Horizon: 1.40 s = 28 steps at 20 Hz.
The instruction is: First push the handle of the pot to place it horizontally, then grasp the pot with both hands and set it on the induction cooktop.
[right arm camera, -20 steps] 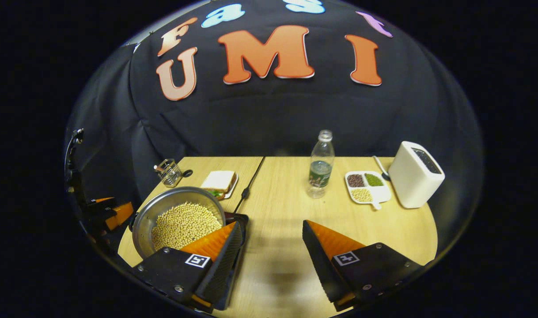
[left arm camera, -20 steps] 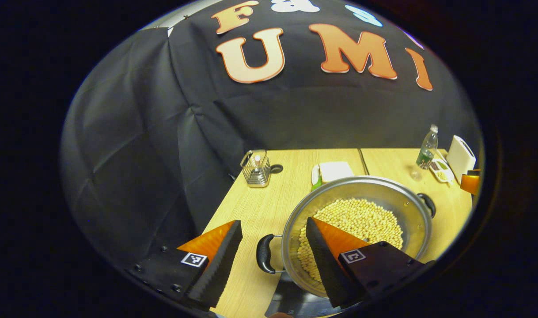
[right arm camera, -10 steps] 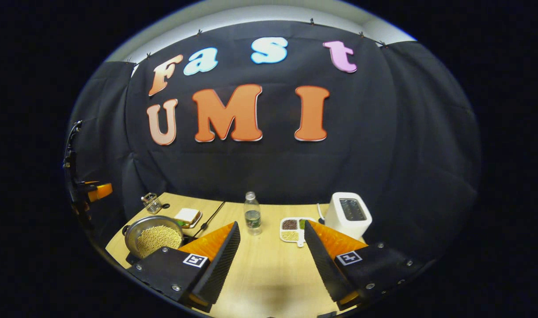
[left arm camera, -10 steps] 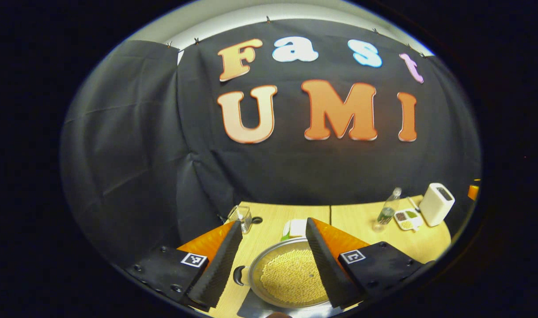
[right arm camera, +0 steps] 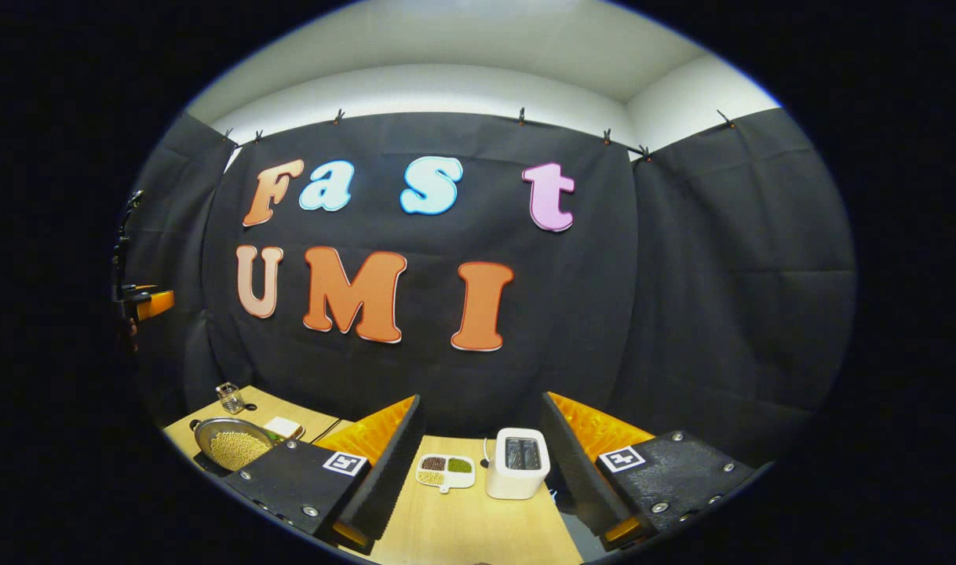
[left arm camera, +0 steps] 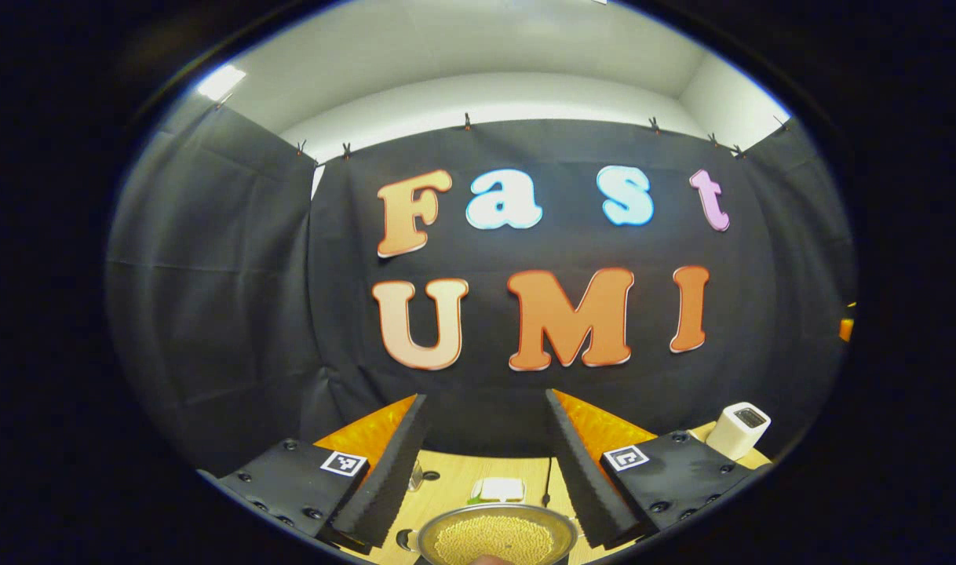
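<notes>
A steel pot (left arm camera: 494, 537) full of pale beans sits at the bottom of the left gripper view, with a black handle (left arm camera: 403, 539) on its left side. My left gripper (left arm camera: 486, 395) hangs open well above and behind it, holding nothing. In the right gripper view the same pot (right arm camera: 231, 447) is small at the far left of the table, resting on a dark slab, the induction cooktop (right arm camera: 203, 464). My right gripper (right arm camera: 482, 396) is open and empty, high over the table's right part. The left gripper (right arm camera: 144, 302) also appears at that view's far left edge, raised.
On the wooden table (right arm camera: 478, 526) stand a white toaster (right arm camera: 519, 461), a divided dish of beans (right arm camera: 445, 469), a sandwich plate (right arm camera: 283, 428) and a glass jar (right arm camera: 231, 398) at the back left. A black cable (left arm camera: 549, 490) runs across the table behind the pot.
Both grippers have risen and drawn back from the pot, so the table has shrunk to the bottom of each view. Both stay open. The pot has not moved.
</notes>
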Each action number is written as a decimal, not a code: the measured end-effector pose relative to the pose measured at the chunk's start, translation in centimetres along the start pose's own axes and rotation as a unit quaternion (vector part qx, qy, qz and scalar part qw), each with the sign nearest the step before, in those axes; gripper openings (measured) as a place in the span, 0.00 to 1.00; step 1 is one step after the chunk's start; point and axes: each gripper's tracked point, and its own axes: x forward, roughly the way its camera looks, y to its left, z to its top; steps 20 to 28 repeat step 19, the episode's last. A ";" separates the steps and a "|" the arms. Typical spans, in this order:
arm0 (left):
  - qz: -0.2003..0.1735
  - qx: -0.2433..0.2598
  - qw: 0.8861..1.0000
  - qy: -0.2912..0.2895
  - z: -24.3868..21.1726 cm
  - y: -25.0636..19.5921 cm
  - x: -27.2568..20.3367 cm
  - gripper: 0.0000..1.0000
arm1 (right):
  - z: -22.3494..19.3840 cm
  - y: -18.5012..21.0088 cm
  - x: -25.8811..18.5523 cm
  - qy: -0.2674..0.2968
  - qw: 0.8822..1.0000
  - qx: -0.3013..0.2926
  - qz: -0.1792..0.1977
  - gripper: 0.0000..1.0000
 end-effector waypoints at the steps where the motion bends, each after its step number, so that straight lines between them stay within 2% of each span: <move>1: -0.006 -0.009 1.000 -0.013 1.2 -0.5 -0.1 0.94 | 1.1 -1.0 -0.7 -0.007 1.000 -0.009 -0.007 0.92; 2: -0.012 -0.021 0.999 -0.028 2.6 -0.8 -0.4 0.94 | 2.2 -1.9 -1.3 -0.015 1.000 -0.020 -0.015 0.87; 3: -0.018 -0.030 0.999 -0.042 3.8 -1.1 -0.3 0.94 | 3.2 -2.6 -1.7 -0.023 0.999 -0.027 -0.023 0.93; 4: -0.016 -0.035 0.998 -0.054 4.8 -1.1 -0.3 0.94 | 4.0 -3.1 -2.2 -0.031 0.999 -0.029 -0.028 0.93; 5: -0.012 -0.035 0.998 -0.060 5.4 -1.0 -0.1 0.99 | 4.7 -3.6 -2.7 -0.038 0.998 -0.028 -0.031 0.89; 6: -0.009 -0.036 0.997 -0.067 5.7 -1.0 -0.2 0.93 | 5.2 -3.8 -3.3 -0.046 0.998 -0.026 -0.034 0.93; 10: -0.013 -0.056 0.993 -0.104 8.6 -1.6 0.0 0.92 | 6.8 -5.0 -4.0 -0.059 0.997 -0.033 -0.043 0.92; 11: -0.017 -0.059 0.992 -0.112 9.2 -1.8 0.2 0.96 | 7.3 -4.7 -4.3 -0.065 0.997 -0.030 -0.036 0.93; 13: -0.023 -0.065 0.990 -0.124 9.9 -2.3 0.0 0.92 | 8.5 -4.3 -4.6 -0.084 0.996 -0.022 -0.030 0.97; 15: -0.030 -0.066 0.988 -0.133 10.2 -2.8 -0.2 0.89 | 9.4 -4.1 -4.6 -0.102 0.994 -0.023 -0.030 0.95; 17: -0.023 -0.061 0.988 -0.141 10.3 -2.3 -0.4 0.92 | 9.8 -3.7 -4.8 -0.109 0.993 -0.028 -0.028 0.97; 18: -0.017 -0.063 0.987 -0.147 10.7 -1.9 -0.6 0.92 | 9.7 -2.9 -5.1 -0.109 0.994 -0.026 -0.017 0.93; 19: -0.015 -0.067 0.986 -0.153 10.6 -1.8 -0.7 0.92 | 9.9 -2.3 -5.4 -0.111 0.993 -0.023 -0.009 0.94; 28: -0.015 -0.067 0.986 -0.153 10.6 -1.8 -0.7 0.92 | 9.9 -2.3 -5.4 -0.111 0.993 -0.023 -0.009 0.94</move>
